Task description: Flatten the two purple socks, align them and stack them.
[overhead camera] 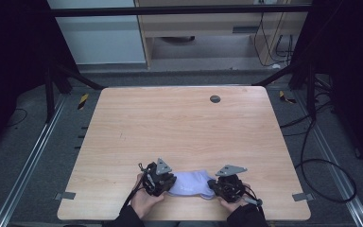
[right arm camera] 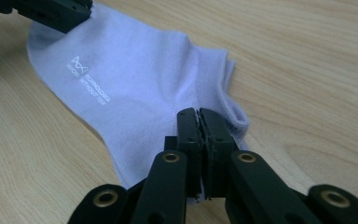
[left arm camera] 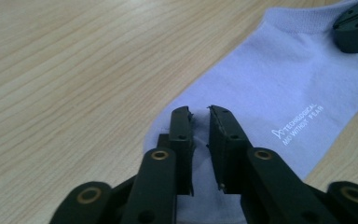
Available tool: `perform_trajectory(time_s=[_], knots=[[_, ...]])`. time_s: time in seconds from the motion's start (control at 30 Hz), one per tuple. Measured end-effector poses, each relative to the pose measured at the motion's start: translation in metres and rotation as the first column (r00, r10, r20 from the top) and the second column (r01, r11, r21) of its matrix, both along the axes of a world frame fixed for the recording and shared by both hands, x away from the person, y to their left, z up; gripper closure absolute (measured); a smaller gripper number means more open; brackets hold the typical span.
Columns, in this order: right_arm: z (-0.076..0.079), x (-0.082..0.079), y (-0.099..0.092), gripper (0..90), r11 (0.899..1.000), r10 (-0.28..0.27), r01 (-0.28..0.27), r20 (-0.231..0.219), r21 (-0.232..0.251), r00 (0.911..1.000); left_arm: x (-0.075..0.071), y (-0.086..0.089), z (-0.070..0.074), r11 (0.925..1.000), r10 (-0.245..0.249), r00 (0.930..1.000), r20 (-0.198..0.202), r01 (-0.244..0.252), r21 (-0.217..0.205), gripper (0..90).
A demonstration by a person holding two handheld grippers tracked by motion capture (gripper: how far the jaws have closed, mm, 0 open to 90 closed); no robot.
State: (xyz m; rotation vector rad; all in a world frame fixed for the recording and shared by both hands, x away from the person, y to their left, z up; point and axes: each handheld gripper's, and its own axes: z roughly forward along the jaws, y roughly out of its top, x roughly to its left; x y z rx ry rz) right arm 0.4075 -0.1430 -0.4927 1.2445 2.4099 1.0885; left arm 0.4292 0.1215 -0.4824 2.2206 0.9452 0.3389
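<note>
A pale lilac ankle sock [overhead camera: 189, 183] lies flat on the wooden table [overhead camera: 179, 127], close to the person's edge and between the two grippers. Its knit is fine and smooth, with a ribbed band along the cuff and small white lettering with a little logo printed along the side of the foot; the lettering reads clearly in the left gripper view [left arm camera: 298, 122] and in the right gripper view [right arm camera: 87, 79]. The toe end is rounded and sits under the left gripper [left arm camera: 199, 111], while the cuff end bunches into a soft fold beside the right gripper [right arm camera: 199, 113]. The left gripper's jaws stand a narrow gap apart over the toe, with the fabric lying in the gap and below them; whether the pads press it I cannot tell, and the gap reads as loose. The right gripper's jaws are drawn together with almost no gap between them, pinching the edge of the sock near the cuff opening. In the high view each hand holds its gripper low on the table, the left gripper [overhead camera: 157, 179] at the sock's left end and the right gripper [overhead camera: 227, 185] at its right end, so the sock is stretched between them. A small dark round grommet [overhead camera: 215, 99] sits in the table top near the far edge, well apart from the sock.
</note>
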Motion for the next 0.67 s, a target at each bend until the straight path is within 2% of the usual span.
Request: perform_trajectory(time_s=[0.1,0.13,0.27,0.37,0.5,0.67], knots=[[0.008,0.002,-0.009,80.4,0.998,-0.029,0.027,0.031,0.051,0.9991,0.002,0.008,0.007,0.9993,0.014,0.9997,0.022,-0.014,-0.034,70.5],[0.010,0.003,-0.013,77.3,0.997,-0.039,0.035,0.059,0.064,0.9975,0.003,0.012,0.010,0.9984,0.023,0.9993,0.029,-0.021,-0.053,68.1],[0.015,0.008,-0.034,61.3,0.990,-0.110,0.098,0.116,0.104,0.9871,0.008,0.029,0.019,0.9942,0.055,0.9961,0.069,-0.048,-0.096,56.1],[0.015,0.014,-0.051,49.0,0.982,-0.169,0.152,0.153,0.114,0.9736,0.013,0.044,0.022,0.9894,0.095,0.9922,0.081,-0.085,-0.117,48.0],[0.013,0.020,-0.071,37.0,0.965,-0.251,0.231,0.174,0.126,0.9521,0.020,0.067,0.021,0.9840,0.134,0.9859,0.100,-0.121,-0.131,38.7],[0.010,0.023,-0.087,29.6,0.948,-0.309,0.288,0.172,0.136,0.9354,0.026,0.096,0.017,0.9761,0.186,0.9769,0.105,-0.172,-0.133,32.1]])
